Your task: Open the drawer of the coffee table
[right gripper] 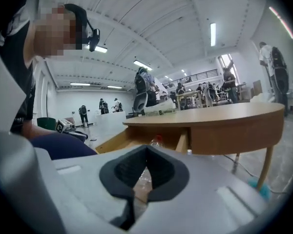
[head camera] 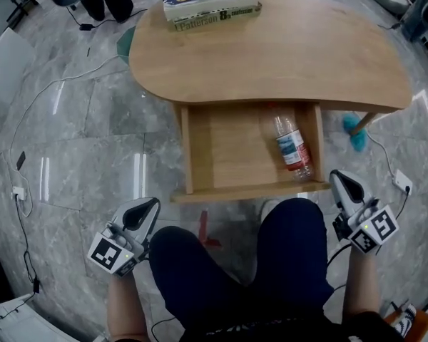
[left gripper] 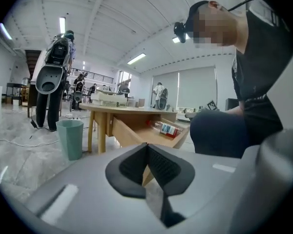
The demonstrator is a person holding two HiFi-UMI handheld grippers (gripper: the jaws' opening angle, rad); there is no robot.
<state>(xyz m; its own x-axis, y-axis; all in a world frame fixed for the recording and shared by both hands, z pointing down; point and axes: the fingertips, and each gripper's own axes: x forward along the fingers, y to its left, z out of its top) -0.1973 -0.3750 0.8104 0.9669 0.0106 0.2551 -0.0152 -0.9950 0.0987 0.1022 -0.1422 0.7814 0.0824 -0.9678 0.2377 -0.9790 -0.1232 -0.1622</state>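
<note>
The drawer (head camera: 221, 155) stands pulled well out from under the top of the bench (head camera: 271, 48), its long run pointing straight from the bench toward the seated person's knees (head camera: 285, 248) and its front board lying crosswise, nearest those knees. Most of its floor shows bare, and a plastic bottle (head camera: 294, 148) lies along the drawer's right wall, cap toward the back. By the look of it the opening is as good as done, so any coming move turns on where the front board sits from each hand. The right claw (head camera: 340, 180) hangs just off the drawer's front right corner, tip aimed past that corner along the outside of the right wall. The left claw (head camera: 144, 209) sits off the drawer's front left corner, a little further out and closer to the person than the board itself. From where I stand the right one looks the nearer of the two, though neither touches the wood. Both claws are pinched together with nothing caught in them; each gripper view shows the dark pads meeting at the tip, with the open drawer and the bottle beyond. To draw the drawer further, either claw would first have to part and come inward to the board. Well behind the drawer, at the bench's far edge, lies a stack of books (head camera: 208, 2).
</note>
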